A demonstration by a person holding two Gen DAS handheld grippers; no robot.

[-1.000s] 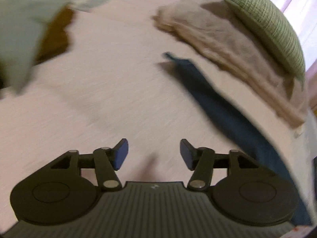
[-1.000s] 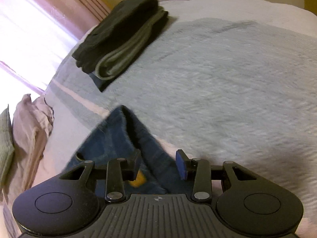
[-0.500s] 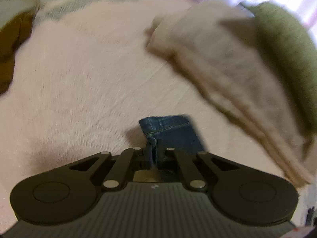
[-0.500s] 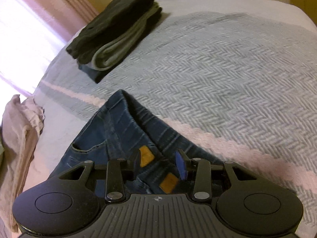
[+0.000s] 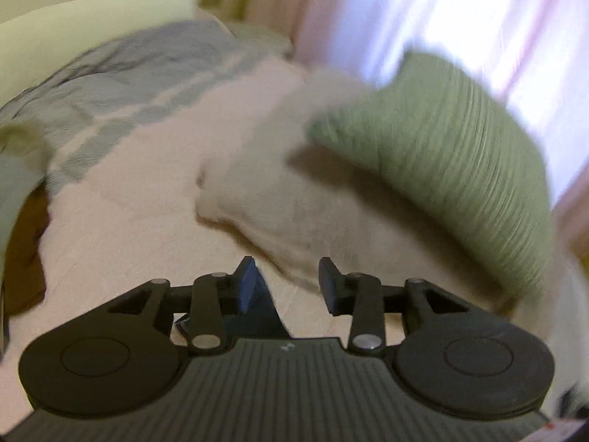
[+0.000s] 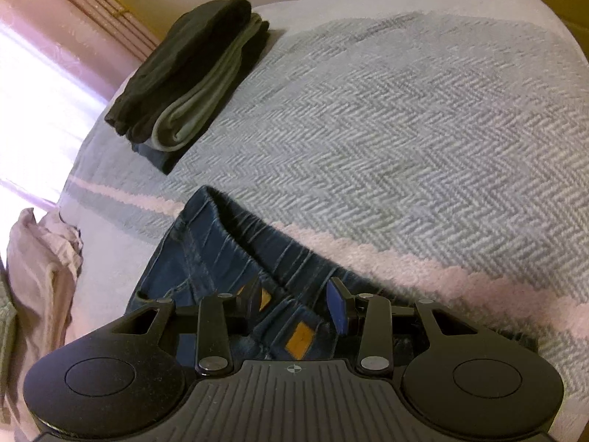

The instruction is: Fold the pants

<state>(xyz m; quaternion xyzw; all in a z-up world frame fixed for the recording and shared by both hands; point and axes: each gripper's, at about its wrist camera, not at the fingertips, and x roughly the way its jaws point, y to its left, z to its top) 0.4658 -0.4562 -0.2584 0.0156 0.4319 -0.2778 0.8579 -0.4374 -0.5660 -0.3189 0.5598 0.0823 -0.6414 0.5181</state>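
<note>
Right claw [image 6: 297,304]: released, its two fingers spread apart with nothing between the pads. It hangs directly over the waist end of the jeans [image 6: 221,258]. The blue pad of the right-hand finger [image 6: 339,309] faces inward above the denim; whether either pad touches the cloth cannot be told.

Jeans, right wrist view: dark blue denim with pale fade lines running across the fabric. Two tan leather-like patches [image 6: 300,339] show between the fingers. The garment lies flat on the bed, running from under the claw body up and left to a rounded, folded end. That end rests on the pink stripe of the blanket [image 6: 405,129], which is otherwise a grey-blue herringbone weave.

Left claw [image 5: 287,283]: released, fingers wide apart, gripping nothing. A dark blue wedge of the jeans [image 5: 263,313] shows just behind the left-hand finger [image 5: 246,287], low in the frame, lying on the pale pink bed cover [image 5: 129,221]. This view is motion-blurred, so fine detail of the denim is not readable.

Outward from the claws:
- A stack of folded dark garments [image 6: 191,81] with one grey layer lies on the blanket, well apart from the jeans.
- A crumpled beige cloth [image 5: 294,202] lies ahead of the left claw.
- A green ribbed pillow [image 5: 441,154] rests on that cloth.
</note>
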